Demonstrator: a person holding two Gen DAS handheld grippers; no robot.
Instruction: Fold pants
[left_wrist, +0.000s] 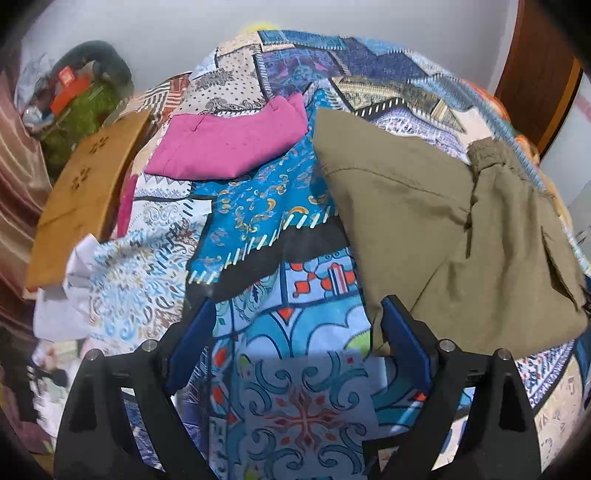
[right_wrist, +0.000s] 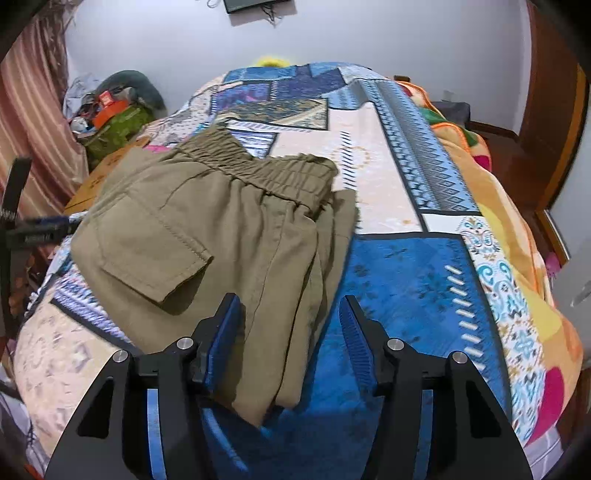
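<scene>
Olive-green pants (right_wrist: 207, 236) lie folded on a patterned blue bedspread (right_wrist: 406, 266), elastic waistband at the far end, a flap pocket on top. In the left wrist view the pants (left_wrist: 424, 221) lie to the right. My left gripper (left_wrist: 295, 317) is open and empty over the bedspread (left_wrist: 258, 206), its right finger at the pants' near left edge. My right gripper (right_wrist: 290, 314) is open, its jaws standing either side of the pants' near right corner, not closed on it.
A folded magenta garment (left_wrist: 229, 147) lies on the bed beyond the left gripper. A brown cardboard box (left_wrist: 85, 192) stands at the bed's left edge, with a heap of bags (right_wrist: 114, 118) behind. An orange blanket (right_wrist: 517, 229) lies at right.
</scene>
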